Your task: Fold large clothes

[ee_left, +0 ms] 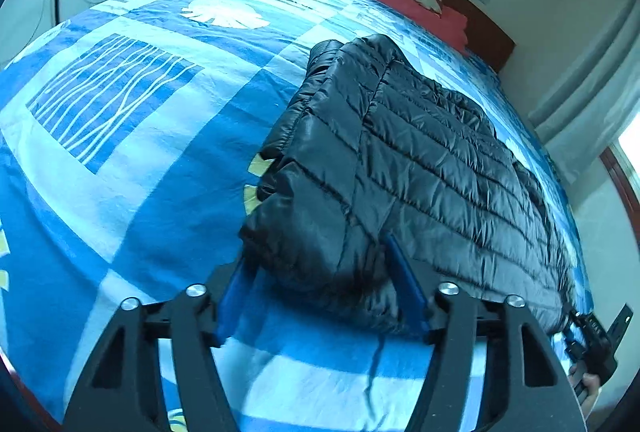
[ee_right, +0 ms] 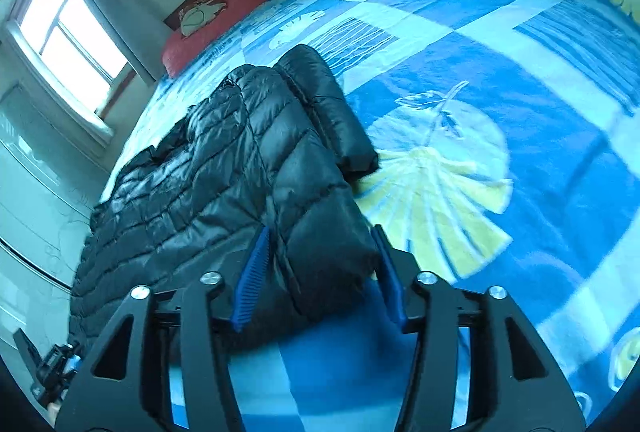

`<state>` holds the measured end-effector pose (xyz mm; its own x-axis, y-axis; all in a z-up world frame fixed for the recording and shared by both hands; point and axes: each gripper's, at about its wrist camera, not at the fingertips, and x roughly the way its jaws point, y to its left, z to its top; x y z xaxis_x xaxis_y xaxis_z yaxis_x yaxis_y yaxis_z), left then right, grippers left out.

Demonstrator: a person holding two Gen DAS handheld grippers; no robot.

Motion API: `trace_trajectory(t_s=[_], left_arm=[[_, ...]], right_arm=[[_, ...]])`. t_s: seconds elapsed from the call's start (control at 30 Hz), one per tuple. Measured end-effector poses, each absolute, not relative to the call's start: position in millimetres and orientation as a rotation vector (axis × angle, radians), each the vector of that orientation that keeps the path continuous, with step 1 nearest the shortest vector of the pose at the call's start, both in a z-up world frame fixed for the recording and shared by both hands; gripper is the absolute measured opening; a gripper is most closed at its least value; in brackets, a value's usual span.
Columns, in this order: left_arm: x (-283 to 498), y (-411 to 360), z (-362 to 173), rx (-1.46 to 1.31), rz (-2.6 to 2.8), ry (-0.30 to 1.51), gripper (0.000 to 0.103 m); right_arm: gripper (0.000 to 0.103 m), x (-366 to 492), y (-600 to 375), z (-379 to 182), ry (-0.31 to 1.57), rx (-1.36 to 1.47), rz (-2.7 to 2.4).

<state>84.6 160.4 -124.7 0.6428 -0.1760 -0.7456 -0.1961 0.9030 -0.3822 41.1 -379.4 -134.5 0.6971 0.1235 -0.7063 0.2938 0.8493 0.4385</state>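
Right, both grippers straddle corners of the black puffer jacket [ee_left: 420, 160] on the blue bedspread [ee_left: 120, 152] — left gripper [ee_left: 320, 272] and right gripper [ee_right: 320, 264] spread wide, gripping nothing. Slick, puffy fabric — pinch too shallow and it could squirt free.

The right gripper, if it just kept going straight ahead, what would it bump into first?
Probably the black puffy jacket. The right gripper is open, and the jacket's near edge already sits between its blue fingers, so it would push into the padding almost at once, above the blue bedspread.
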Motion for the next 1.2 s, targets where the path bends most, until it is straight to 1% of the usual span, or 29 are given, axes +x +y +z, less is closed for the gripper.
trace_trajectory(t_s=[0.03,0.23,0.47,0.53,0.6,0.63,0.67,0.77,1.0,1.13,1.2], left_arm=[[82,163,-123,-0.443,0.012,0.88,0.068],[70,182,-111,-0.355,0.008,0.877,0.071],[68,211,-93,-0.302,0.09,0.851,0.071],[73,216,-88,-0.287,0.109,0.843,0.071],[82,219,-85,-0.282,0.112,0.847,0.071],[85,220,-84,-0.281,0.11,0.85,0.071],[90,220,-83,-0.283,0.103,0.85,0.071],[106,217,-79,-0.299,0.082,0.847,0.071],[134,206,-75,-0.273,0.058,0.849,0.071],[148,202,-76,-0.277,0.046,0.85,0.071],[156,202,-79,-0.282,0.044,0.857,0.071]], right_arm=[[0.053,37,-379,-132,0.807,0.547,-0.108],[0.053,8,-369,-112,0.829,0.412,-0.159],[0.052,5,-336,-84,0.807,0.297,-0.147],[0.052,16,-319,-81,0.807,0.274,-0.105],[0.049,36,-296,-81,0.821,0.258,-0.049],[0.043,45,-287,-82,0.829,0.258,-0.018],[0.041,54,-278,-81,0.836,0.258,0.006],[0.039,89,-243,-81,0.849,0.241,0.073],[0.037,158,-173,-83,0.881,0.105,0.119],[0.038,179,-160,-97,0.91,0.094,0.113],[0.038,187,-156,-115,0.956,0.08,0.106]])
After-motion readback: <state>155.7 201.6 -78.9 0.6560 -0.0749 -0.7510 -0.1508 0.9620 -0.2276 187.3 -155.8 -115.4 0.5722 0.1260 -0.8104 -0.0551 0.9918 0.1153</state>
